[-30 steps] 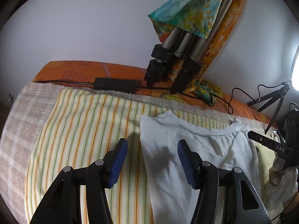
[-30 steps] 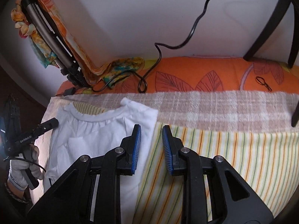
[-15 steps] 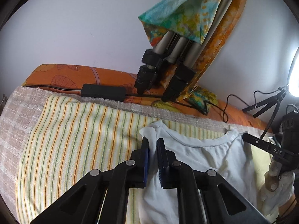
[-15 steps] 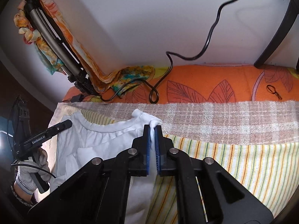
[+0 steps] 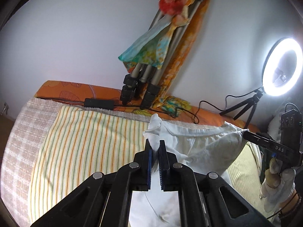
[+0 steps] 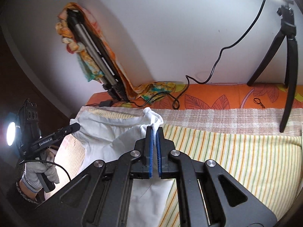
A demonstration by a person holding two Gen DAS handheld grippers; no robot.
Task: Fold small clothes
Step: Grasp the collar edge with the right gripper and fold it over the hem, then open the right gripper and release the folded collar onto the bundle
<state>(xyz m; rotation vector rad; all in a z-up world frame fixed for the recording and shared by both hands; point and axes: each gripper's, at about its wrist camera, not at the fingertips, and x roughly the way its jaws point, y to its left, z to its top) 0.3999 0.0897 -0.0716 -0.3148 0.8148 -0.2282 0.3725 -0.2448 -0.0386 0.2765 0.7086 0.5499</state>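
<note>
A small white shirt [image 5: 200, 147] hangs lifted above a striped cloth [image 5: 90, 140] on the bed. My left gripper [image 5: 155, 145] is shut on one shoulder corner of the shirt, whose tip sticks up past the blue pads. My right gripper [image 6: 154, 130] is shut on the other shoulder corner of the white shirt [image 6: 113, 132]. The neckline stretches between the two grips and the body sags below. Each gripper shows in the other's view, held by a gloved hand [image 5: 274, 187], [image 6: 37, 172].
A folded tripod [image 5: 144, 83] draped in colourful cloth leans on the wall at the back. A black adapter and cables [image 5: 99, 103] lie on the orange bedding. A lit ring light [image 5: 282, 66] on a small tripod [image 6: 287, 60] stands at the bed's far edge.
Both grippers closed on the shirt's shoulder corners, then rose and lifted the shirt's top edge off the striped cloth. The ring light has come into view.
</note>
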